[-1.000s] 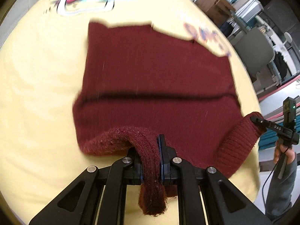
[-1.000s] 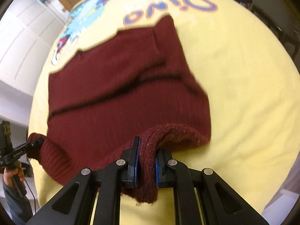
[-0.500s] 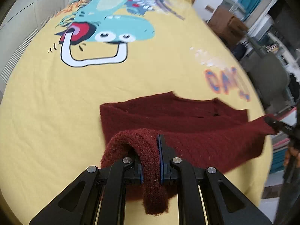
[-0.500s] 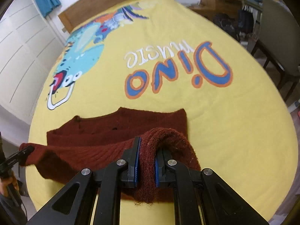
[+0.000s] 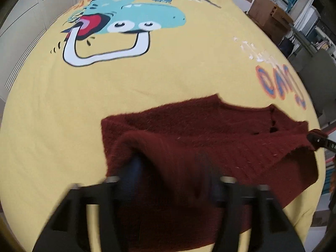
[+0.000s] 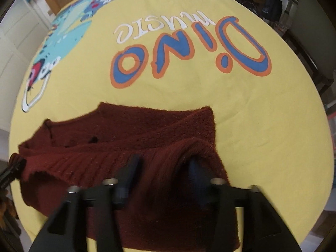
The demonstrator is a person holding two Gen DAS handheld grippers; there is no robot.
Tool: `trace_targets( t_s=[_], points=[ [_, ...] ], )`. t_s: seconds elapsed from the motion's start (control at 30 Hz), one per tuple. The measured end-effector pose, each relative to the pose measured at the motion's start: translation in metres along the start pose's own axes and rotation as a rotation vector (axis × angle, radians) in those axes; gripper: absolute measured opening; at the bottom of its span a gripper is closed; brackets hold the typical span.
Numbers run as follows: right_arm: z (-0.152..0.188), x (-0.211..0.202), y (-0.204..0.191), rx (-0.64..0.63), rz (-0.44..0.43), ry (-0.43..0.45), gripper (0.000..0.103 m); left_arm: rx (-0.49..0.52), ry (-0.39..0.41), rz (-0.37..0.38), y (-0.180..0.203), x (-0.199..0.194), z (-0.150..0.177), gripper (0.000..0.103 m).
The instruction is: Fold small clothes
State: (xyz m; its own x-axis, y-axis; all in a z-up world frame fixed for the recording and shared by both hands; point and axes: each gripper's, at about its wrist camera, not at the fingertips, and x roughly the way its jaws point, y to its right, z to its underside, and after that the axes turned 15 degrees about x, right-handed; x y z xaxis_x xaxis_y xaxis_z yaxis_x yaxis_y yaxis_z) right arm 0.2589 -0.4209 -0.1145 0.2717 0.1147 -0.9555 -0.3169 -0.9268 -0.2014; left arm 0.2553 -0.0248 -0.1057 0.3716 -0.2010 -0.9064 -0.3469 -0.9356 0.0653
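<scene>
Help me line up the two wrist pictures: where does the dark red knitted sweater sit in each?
Left wrist: the dark red knitted sweater fills the lower middle and right, folded on the yellow printed bedspread, draped between the left gripper's open jaws.
Right wrist: it fills the lower left and middle, draped between the right gripper's open jaws.
Shared landmark: the blue-and-orange lettering.

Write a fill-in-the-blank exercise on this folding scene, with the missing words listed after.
1. The knitted garment is dark ____.
2. It lies on a ____ bedspread.
3. The blue and orange print reads ____.
4. The jaws of the right gripper stand ____.

Missing words: red; yellow; Dino; open
</scene>
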Motion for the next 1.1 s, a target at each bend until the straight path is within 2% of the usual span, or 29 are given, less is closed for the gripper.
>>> trace_targets(
  t_s=[0.03,0.07,0.17,0.23,0.27,0.3,0.33,0.5,0.6,0.7,0.8,0.87,0.93,1.0,1.1],
  points=[
    [-0.001,-0.010,0.001,0.004,0.005,0.034,0.085,-0.006,0.011,0.006,0.002,-0.004,-0.001,0.081],
    [-0.001,-0.010,0.001,0.004,0.005,0.034,0.085,-0.009,0.027,-0.006,0.004,-0.010,-0.004,0.087],
    [0.000,-0.029,-0.002,-0.028,-0.002,0.107,0.086,0.007,0.057,-0.021,0.016,-0.027,-0.010,0.087],
    [0.006,-0.044,-0.008,-0.086,0.034,0.182,0.089,0.035,0.081,-0.009,0.027,-0.034,-0.011,0.090],
    [0.009,-0.048,-0.011,-0.109,0.044,0.203,0.095,0.050,0.092,-0.011,0.032,-0.037,-0.011,0.100],
    [0.014,-0.052,-0.015,-0.135,0.044,0.220,0.099,0.069,0.099,-0.015,0.039,-0.038,-0.010,0.102],
    [0.021,-0.056,-0.019,-0.165,0.030,0.234,0.103,0.097,0.109,-0.021,0.048,-0.038,-0.008,0.102],
    [0.056,-0.058,-0.041,-0.263,-0.035,0.262,0.103,0.170,0.091,-0.032,0.081,-0.023,0.011,0.102],
    [0.084,-0.048,-0.058,-0.336,-0.042,0.296,0.103,0.178,0.092,-0.032,0.095,-0.010,0.027,0.102],
    [0.111,-0.035,-0.067,-0.357,-0.048,0.343,0.103,0.160,0.105,-0.023,0.102,0.005,0.043,0.102],
    [0.134,-0.013,-0.071,-0.378,-0.061,0.315,0.103,0.168,0.081,-0.053,0.103,0.023,0.057,0.102],
    [0.146,0.004,-0.069,-0.391,-0.041,0.297,0.103,0.180,0.056,-0.067,0.099,0.033,0.067,0.102],
    [0.153,0.018,-0.061,-0.388,-0.016,0.278,0.103,0.197,0.069,-0.078,0.094,0.033,0.075,0.102],
    [0.153,0.025,-0.047,-0.370,-0.007,0.276,0.103,0.201,0.078,-0.106,0.084,0.028,0.081,0.102],
    [0.143,0.020,-0.024,-0.326,-0.002,0.298,0.103,0.168,0.081,-0.104,0.065,0.022,0.085,0.102]
  ],
)
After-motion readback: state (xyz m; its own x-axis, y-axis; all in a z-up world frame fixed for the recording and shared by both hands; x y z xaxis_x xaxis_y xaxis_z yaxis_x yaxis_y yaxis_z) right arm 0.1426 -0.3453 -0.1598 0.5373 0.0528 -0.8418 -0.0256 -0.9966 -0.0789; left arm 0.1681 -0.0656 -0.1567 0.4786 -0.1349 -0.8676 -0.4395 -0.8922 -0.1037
